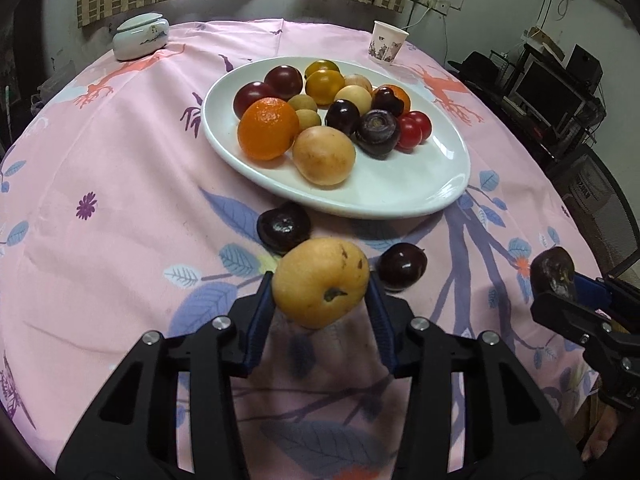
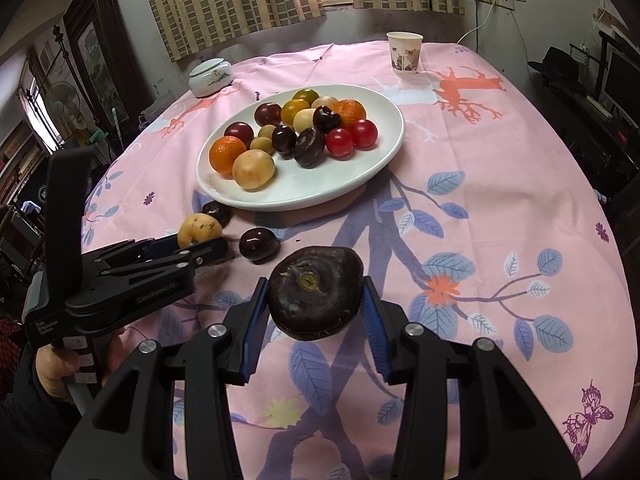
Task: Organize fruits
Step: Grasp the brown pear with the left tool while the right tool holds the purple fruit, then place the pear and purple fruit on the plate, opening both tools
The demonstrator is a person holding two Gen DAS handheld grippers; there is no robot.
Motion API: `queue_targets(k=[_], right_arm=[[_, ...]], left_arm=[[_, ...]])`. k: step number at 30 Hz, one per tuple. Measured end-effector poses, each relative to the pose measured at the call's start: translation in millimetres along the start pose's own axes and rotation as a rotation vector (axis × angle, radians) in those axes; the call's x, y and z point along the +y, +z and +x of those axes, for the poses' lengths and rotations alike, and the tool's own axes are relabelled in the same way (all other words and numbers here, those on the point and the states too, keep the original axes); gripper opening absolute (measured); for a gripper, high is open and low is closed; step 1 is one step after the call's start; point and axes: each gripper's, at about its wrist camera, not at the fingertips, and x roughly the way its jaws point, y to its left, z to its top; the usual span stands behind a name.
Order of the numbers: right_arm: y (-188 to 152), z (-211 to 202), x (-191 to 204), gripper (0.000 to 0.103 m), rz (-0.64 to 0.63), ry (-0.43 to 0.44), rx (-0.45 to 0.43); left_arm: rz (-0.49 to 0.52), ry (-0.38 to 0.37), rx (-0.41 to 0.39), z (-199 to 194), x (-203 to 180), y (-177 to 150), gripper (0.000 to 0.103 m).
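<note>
Left wrist view: your left gripper (image 1: 320,300) clenched on yellow loquat (image 1: 320,282), stem end facing camera. White plate (image 1: 420,196) straight ahead, near; two dark fruits lie between.

Right wrist view: your right gripper (image 2: 314,312) clamps dark water chestnut (image 2: 315,293), flat axis across jaws. Plate ahead, slightly left; left gripper nearer it.

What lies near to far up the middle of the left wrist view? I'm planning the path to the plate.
Left gripper jaws shut on the yellow fruit → dark flat fruit on the cloth → white plate rim → tan fruit on the plate → paper cup.
</note>
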Motion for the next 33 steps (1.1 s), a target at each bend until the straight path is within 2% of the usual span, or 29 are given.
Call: queue_targets(k=[9, 16, 21, 27, 33], right_arm=[[-0.6, 4.4, 24.7, 0.045, -0.034, 0.028, 0.005], [0.9, 7.1, 31.6, 0.045, -0.046, 0.043, 0.006], [3.1, 7.4, 32.1, 0.045, -0.054, 0.045, 0.01], [45.0, 13.7, 25.7, 0.045, -0.1, 0.037, 0.011], [102.2, 53.3, -1.0, 0.045, -0.094, -0.06, 0.02]], left_arm=[[-0.03, -0.045, -0.044, -42.3, 15.7, -16.8, 0.045], [-0.02, -0.047, -0.086, -61.8, 16.5, -10.2, 0.045], [-0.003, -0.039, -0.084, -63.4, 17.5, -0.1, 0.045], [0.048, -0.014, -0.095, -58.8, 13.2, 50.9, 0.046], [0.081, 0.052, -0.065, -11.0, 6.8, 127.0, 0.046]])
